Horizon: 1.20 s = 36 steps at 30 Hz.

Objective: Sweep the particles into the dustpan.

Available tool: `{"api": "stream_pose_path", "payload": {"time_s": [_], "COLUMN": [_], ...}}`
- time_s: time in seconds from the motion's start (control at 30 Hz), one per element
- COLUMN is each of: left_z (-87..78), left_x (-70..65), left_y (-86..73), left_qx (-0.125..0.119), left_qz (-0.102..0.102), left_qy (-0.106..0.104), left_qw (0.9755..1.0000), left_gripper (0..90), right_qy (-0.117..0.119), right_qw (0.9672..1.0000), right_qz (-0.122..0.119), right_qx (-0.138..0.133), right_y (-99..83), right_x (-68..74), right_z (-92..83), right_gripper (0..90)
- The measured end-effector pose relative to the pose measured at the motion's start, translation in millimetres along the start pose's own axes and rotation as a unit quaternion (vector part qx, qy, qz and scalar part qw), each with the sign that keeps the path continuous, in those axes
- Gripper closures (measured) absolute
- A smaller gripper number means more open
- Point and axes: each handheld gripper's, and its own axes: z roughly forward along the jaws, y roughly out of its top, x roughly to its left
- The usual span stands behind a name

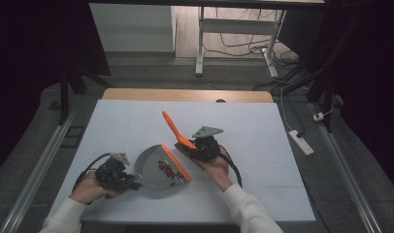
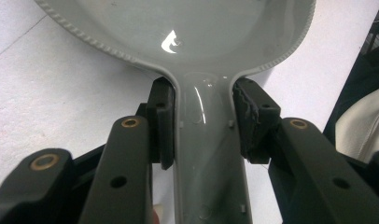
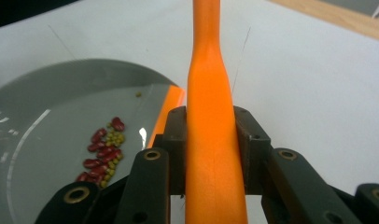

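A grey dustpan (image 1: 156,167) with an orange front lip (image 1: 176,162) lies on the white table. Red beans (image 1: 167,170) and small green ones rest inside it near the lip, seen as beans (image 3: 103,149) in the right gripper view. My left gripper (image 1: 132,183) is shut on the dustpan handle (image 2: 204,154), pads pressing both sides. My right gripper (image 1: 192,144) is shut on an orange brush handle (image 3: 211,140), which rises up and away to the far left as the orange handle (image 1: 172,126) in the high view. The brush head is hidden.
The white table top (image 1: 243,126) ends in a wooden strip (image 1: 185,94) at the far edge. Beyond it stand a desk frame (image 1: 201,43) and floor cables. A power strip (image 1: 302,141) lies on the floor at the right.
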Motion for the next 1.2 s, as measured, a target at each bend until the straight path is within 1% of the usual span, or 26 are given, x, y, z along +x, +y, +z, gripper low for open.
{"api": "stream_pose_path", "payload": {"time_s": [0.03, 0.13, 0.27, 0.33, 0.4, 0.47, 0.57, 0.7, 0.83, 0.87, 0.93, 0.97, 1.03, 1.2], "left_z": [0.0, -0.1, 0.1, 0.1, -0.1, -0.1, 0.0, 0.3, 0.3, 0.1, -0.4, -0.5, -0.4, -0.7], "left_x": [0.0, 0.0, 0.1, 0.0, 0.2, 0.2, 0.3, 0.4, 0.3, 0.2, 0.0, 0.2, 0.4, 0.4], "left_y": [0.0, 0.0, 0.0, -0.1, 0.0, 0.0, 0.1, 0.1, 0.1, 0.1, -0.1, -0.2, -0.4, -0.7], "left_qx": [0.0, 0.0, 0.0, 0.0, 0.001, 0.001, 0.002, 0.004, 0.004, 0.002, 0.0, -0.001, -0.001, -0.004], "left_qz": [0.0, 0.0, 0.0, 0.0, 0.001, 0.001, 0.002, 0.003, 0.003, 0.003, 0.002, 0.003, 0.004, 0.006], "left_qy": [0.0, 0.0, 0.0, 0.001, 0.001, 0.001, 0.001, 0.001, 0.002, 0.002, 0.002, 0.001, 0.001, 0.003], "left_qw": [1.0, 1.0, 1.0, 1.0, 1.0, 1.0, 1.0, 1.0, 1.0, 1.0, 1.0, 1.0, 1.0, 1.0], "left_gripper": [61.9, 61.9, 61.9, 61.9, 61.9, 61.9, 61.9, 61.9, 61.9, 61.9, 61.9, 61.9, 61.9, 61.9], "right_qy": [0.001, 0.007, 0.021, 0.027, 0.026, 0.033, 0.038, 0.049, 0.067, 0.075, 0.085, 0.085, 0.077, 0.061], "right_qw": [1.0, 0.9999, 0.9996, 0.9994, 0.9993, 0.9991, 0.9985, 0.9979, 0.9968, 0.9964, 0.9958, 0.9957, 0.9961, 0.9969], "right_qz": [0.003, 0.0, -0.013, -0.02, -0.028, -0.028, -0.038, -0.04, -0.043, -0.039, -0.031, -0.03, -0.03, -0.015], "right_qx": [0.004, 0.011, 0.012, 0.009, 0.004, -0.004, -0.006, -0.01, -0.01, -0.011, -0.018, -0.022, -0.03, -0.049], "right_y": [-1.2, -3.1, -2.6, -2.7, -2.2, -1.6, -0.1, 1.0, 2.5, 2.9, 4.0, 4.9, 6.9, 10.5], "right_x": [0.1, 4.4, 18.5, 26.6, 33.5, 38.6, 46.2, 54.0, 62.3, 63.6, 64.1, 63.5, 60.5, 46.4], "right_z": [1.9, 7.3, 12.1, 14.3, 15.2, 15.3, 16.2, 18.1, 19.9, 20.1, 19.0, 17.8, 13.9, 2.7], "right_gripper": [70.0, 70.1, 70.0, 70.0, 70.0, 70.0, 70.0, 70.0, 70.1, 70.0, 70.1, 70.1, 70.1, 70.1]}}
